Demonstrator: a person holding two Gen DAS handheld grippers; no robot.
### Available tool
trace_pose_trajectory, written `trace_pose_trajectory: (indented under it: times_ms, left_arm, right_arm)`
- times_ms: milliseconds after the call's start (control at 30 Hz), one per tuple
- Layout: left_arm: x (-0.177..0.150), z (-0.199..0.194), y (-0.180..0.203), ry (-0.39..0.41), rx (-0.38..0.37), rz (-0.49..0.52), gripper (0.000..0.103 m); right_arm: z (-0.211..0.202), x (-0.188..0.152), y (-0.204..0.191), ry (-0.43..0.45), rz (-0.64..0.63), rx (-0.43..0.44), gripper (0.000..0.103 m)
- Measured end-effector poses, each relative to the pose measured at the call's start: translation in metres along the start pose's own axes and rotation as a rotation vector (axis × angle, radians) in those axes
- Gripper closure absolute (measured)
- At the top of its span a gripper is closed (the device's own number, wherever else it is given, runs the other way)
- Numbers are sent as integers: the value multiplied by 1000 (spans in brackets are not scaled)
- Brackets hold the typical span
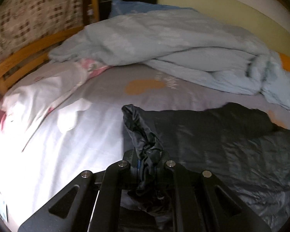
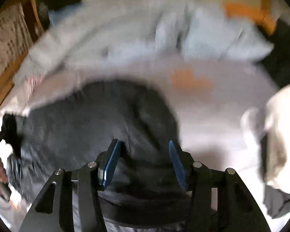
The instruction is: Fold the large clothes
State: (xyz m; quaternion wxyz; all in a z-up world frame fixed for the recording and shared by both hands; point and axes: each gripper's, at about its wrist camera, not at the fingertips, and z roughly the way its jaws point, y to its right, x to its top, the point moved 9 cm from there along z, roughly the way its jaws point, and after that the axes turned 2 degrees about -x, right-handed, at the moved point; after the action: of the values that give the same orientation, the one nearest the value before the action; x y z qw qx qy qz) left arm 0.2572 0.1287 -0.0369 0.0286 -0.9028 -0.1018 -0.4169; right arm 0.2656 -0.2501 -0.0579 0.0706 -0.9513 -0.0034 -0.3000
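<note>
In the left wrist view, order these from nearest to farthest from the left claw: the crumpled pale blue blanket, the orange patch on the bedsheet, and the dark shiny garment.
1. Dark shiny garment: pinched in the left claw.
2. Orange patch: mid-bed, straight ahead.
3. Crumpled pale blue blanket: far side, by the wall.

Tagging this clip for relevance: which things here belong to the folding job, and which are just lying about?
In the job: dark garment; left tool pinching it; right tool, open above it.

Lying about: pale blue quilt; white and pink clothes; bed sheet.
</note>
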Motion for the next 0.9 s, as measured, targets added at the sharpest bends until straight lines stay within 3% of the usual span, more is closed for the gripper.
trace_pose_trajectory:
  times_ms: [100, 133, 233, 267, 333, 400, 467, 567, 667, 700, 733, 767, 800, 900]
  left_arm:
    - [2, -4, 11, 21, -40, 15, 94]
    - [1, -3, 14, 19, -54, 19, 93]
    - [-5, 2, 32, -38, -198, -13, 88]
    - [-10, 6, 40, -80, -263, -36, 88]
    - [-19, 15, 49, -137, -321, -80, 89]
    - [-19, 21, 51, -133, -317, -77, 89]
    - [-13, 24, 54, -97, -274, -22, 89]
    - [-1, 24, 66, -112, -361, -7, 89]
    - [18, 2, 62, 16, -316, 54, 87]
    - [22, -5, 61, 46, -287, 79, 66]
    - [25, -9, 60, 67, -257, 96, 27]
    - [26, -14, 57, 91, -224, 95, 12]
    - [28, -17, 53, 117, -212, 84, 6]
    - [29, -19, 53, 109, -205, 108, 6]
  right_arm:
    - [30, -7, 16, -79, -1, -40, 48]
    - [38, -4, 22, -83, -19, -102, 48]
    - [49, 0, 67, -69, 4, -375, 48]
    - [49, 2, 81, -64, 25, -434, 48]
    - [43, 6, 105, -40, 76, -532, 48]
    - [34, 11, 112, -13, 124, -506, 48]
    - [17, 16, 102, 17, 159, -372, 48]
    - [-10, 26, 76, 69, 116, -194, 48]
    - [-41, 25, 56, 130, 27, -172, 46]
    - [-43, 20, 47, 114, 5, -141, 46]
    - [-41, 10, 33, 64, -20, -89, 46]
    - [-40, 0, 27, 25, -32, -79, 42]
    - [-37, -11, 20, -17, -52, -96, 35]
    - [-16, -37, 13, -73, -189, -272, 32]
